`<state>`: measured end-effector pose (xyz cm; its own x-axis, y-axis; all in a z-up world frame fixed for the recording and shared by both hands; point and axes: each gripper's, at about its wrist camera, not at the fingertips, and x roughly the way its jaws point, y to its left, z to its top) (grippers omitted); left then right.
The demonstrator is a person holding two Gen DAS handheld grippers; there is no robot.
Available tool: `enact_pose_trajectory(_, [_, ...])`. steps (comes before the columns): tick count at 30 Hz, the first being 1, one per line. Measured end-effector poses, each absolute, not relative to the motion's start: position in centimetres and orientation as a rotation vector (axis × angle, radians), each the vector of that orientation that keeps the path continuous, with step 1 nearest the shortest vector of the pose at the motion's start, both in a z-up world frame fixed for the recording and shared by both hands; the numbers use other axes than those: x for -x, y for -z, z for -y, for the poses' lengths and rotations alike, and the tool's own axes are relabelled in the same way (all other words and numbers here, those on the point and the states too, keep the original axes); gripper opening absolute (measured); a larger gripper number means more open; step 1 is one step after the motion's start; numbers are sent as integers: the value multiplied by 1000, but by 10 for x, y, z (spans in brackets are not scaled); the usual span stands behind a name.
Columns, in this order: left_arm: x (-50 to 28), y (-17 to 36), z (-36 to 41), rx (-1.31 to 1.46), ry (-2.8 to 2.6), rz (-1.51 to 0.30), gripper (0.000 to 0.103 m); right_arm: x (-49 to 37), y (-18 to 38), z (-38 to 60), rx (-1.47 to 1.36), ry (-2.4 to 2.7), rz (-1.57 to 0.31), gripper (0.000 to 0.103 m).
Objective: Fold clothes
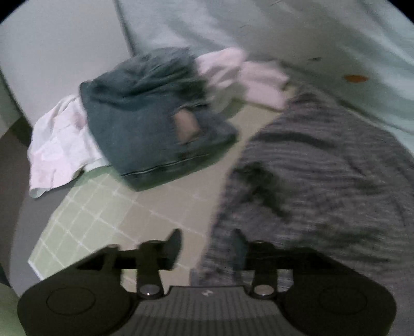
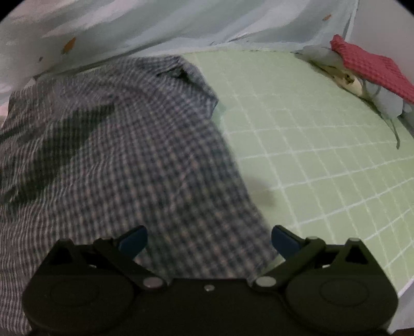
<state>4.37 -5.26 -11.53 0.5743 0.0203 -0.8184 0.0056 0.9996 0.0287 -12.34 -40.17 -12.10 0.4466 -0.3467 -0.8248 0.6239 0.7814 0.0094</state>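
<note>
Hovering over the checked shirt (image 2: 116, 144), both tools empty. Right gripper (image 2: 209, 239): jaws spread wide, nothing between them, fingertips straddling the shirt's near right edge, so that hem corner sits right under it. Left gripper (image 1: 207, 248): jaws parted to a medium gap, also empty, lined up on the shirt's near left edge where cloth meets the green grid mat (image 2: 310, 155). Shirt lies spread but rumpled on the mat, long axis running away from both tools toward the pale sheet (image 1: 258, 23) behind; collar end looks to be at the far side, with a dark opening near the shirt's far right corner. Whether it's laid out for folding or part-folded, can't tell: blur hides any crease. Either gripper is close enough; each owns its own side edge. To the shirt's far left: a bunched pair of jeans (image 1: 152, 116) with a rip, sitting on white cloth (image 1: 57, 144), pinkish-white cloth (image 1: 248, 75) behind it. To the shirt's far right, past bare mat: a red waffle cloth (image 2: 370, 67) on a small grey-white heap (image 2: 349, 77) at the mat's rim, well apart from the shirt.
</note>
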Motion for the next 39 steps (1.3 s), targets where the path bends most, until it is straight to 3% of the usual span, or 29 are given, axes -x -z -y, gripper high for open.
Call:
enact_pose_trajectory(2, [-31, 114, 77, -39, 63, -965, 78, 123, 119, 414, -348, 605, -908, 103])
enact_pose_trajectory(7, [0, 120, 157, -96, 247, -1007, 87, 118, 112, 450, -375, 571, -847, 103])
enact_pose_trajectory(13, [15, 118, 229, -141, 341, -975, 94, 107, 111, 489, -429, 544, -816, 96])
enact_pose_trajectory(18, [0, 116, 260, -178, 365, -946, 94, 87, 124, 521, -560, 508, -790, 77])
enact_pose_trajectory(21, [-15, 117, 276, -189, 367, -950, 94, 72, 130, 530, -596, 483, -781, 57])
enact_pose_trajectory(23, [-27, 118, 284, -200, 355, -967, 94, 63, 135, 536, -619, 466, -774, 49])
enact_pose_trajectory(34, [-42, 136, 302, -283, 370, -1051, 94, 31, 144, 523, -530, 371, -765, 37])
enact_pose_trajectory(36, [-42, 136, 302, -287, 373, -1052, 94, 25, 145, 517, -471, 367, -773, 27])
enact_pose_trajectory(38, [-41, 136, 303, -289, 367, -1051, 94, 23, 146, 518, -446, 374, -776, 8])
enact_pose_trajectory(39, [-41, 135, 303, -286, 366, -1050, 94, 22, 146, 522, -463, 380, -776, 4])
